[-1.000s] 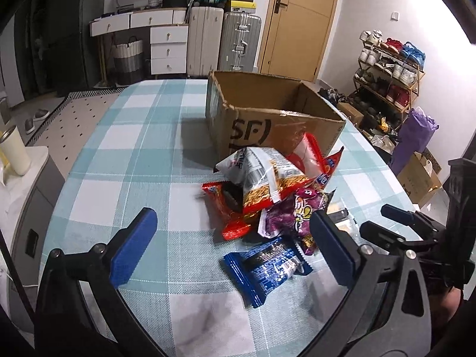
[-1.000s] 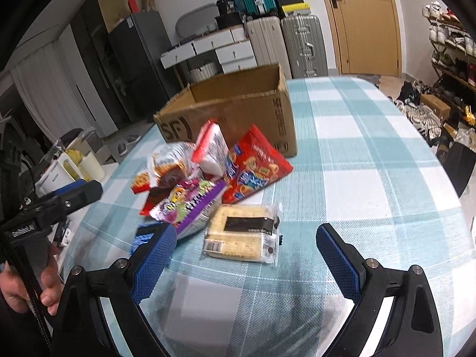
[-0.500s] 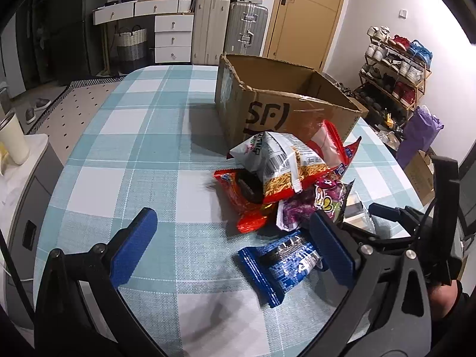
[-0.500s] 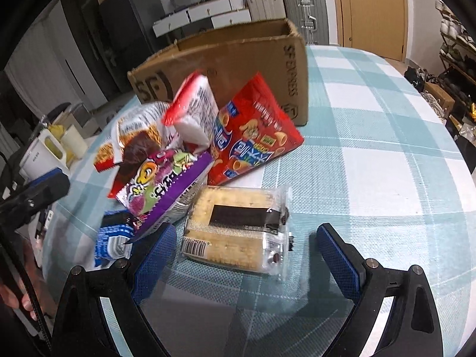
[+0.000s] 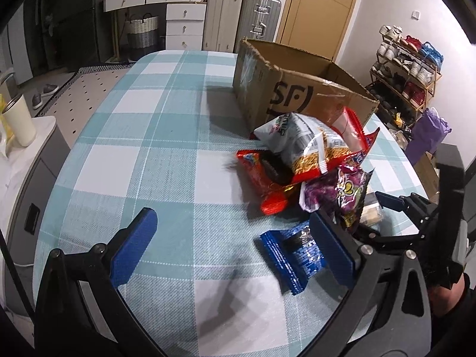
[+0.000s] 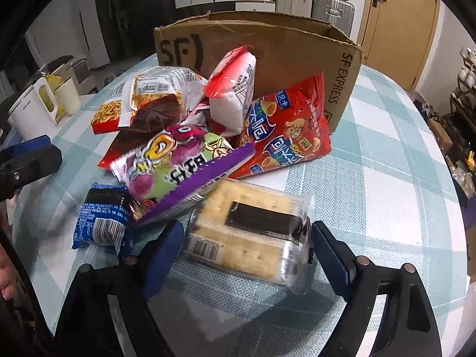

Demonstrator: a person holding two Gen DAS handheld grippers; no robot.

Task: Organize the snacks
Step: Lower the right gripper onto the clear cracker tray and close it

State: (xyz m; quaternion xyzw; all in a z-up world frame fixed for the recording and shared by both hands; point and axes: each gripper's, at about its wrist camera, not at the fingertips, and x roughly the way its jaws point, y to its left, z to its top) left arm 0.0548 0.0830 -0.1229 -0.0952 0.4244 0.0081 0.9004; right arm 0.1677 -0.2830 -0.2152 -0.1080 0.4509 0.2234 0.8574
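Centrally, the cracker pack [image 6: 253, 232] lies flat between the fingers of the right gripper [image 6: 244, 247], its long axis running across from one pad to the other; the jaws are closing around it, with the pads seemingly not yet pressing. The left gripper [image 5: 235, 244] hovers wide apart, farther off, its right pad beside the blue biscuit packet [image 5: 291, 253]. Both packs sit at the near edge of a snack pile on the checked tablecloth [image 5: 142, 136], in front of the open cardboard box [image 6: 267, 44]. Suitcases [image 5: 241, 20], drawers and a shoe rack [image 5: 407, 68] line the room.
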